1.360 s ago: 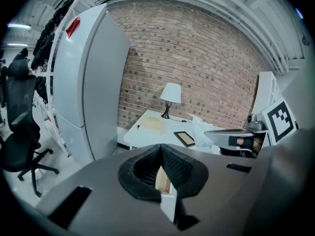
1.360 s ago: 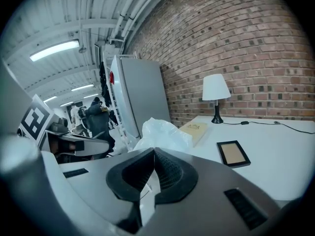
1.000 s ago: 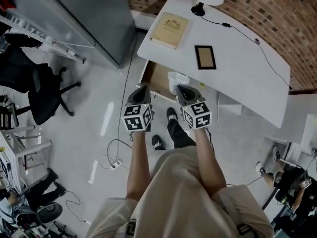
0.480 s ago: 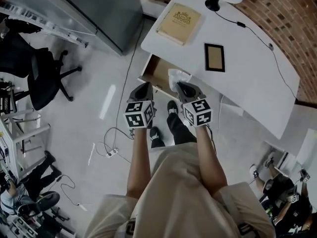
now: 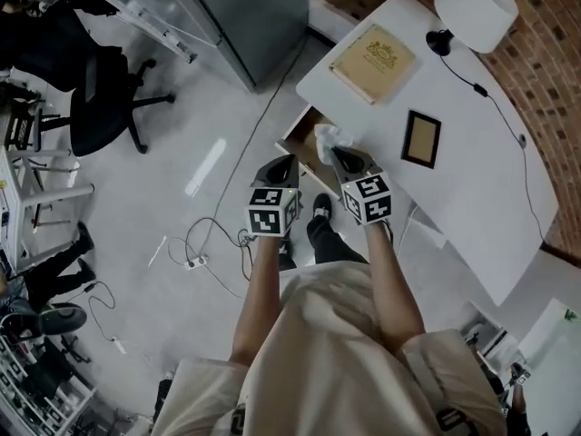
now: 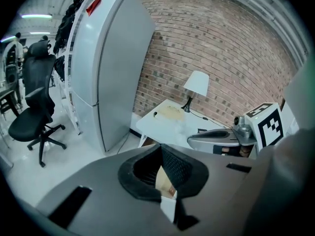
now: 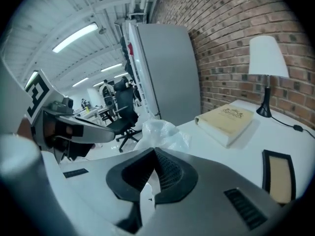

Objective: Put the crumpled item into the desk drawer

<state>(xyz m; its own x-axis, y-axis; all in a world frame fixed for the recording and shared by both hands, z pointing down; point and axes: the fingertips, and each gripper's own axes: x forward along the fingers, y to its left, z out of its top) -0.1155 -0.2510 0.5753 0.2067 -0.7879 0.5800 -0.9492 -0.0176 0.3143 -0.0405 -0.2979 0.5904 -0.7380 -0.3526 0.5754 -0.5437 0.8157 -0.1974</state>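
Observation:
The crumpled item (image 5: 328, 137), a wad of thin white plastic, is pinched in my right gripper (image 5: 343, 155), which is shut on it. It hangs over the near right corner of the open desk drawer (image 5: 302, 140), whose brown inside shows below the white desk (image 5: 472, 189). In the right gripper view the crumpled item (image 7: 161, 134) bulges out past the tips of my right gripper (image 7: 154, 153). My left gripper (image 5: 283, 168) is shut with nothing in it, just in front of the drawer and left of the right one. My left gripper (image 6: 160, 152) points toward the desk.
On the desk lie a tan book (image 5: 373, 51), a dark picture frame (image 5: 422, 139) and a white lamp (image 5: 475, 7) with its cable. A grey fridge (image 5: 259, 12) stands left of the desk, a black office chair (image 5: 104, 98) further left. Cables (image 5: 204, 252) trail on the floor.
Both grippers have moved closer to the open drawer, the crumpled item still held in the right one. The head view has swung, so the desk now sits further right.

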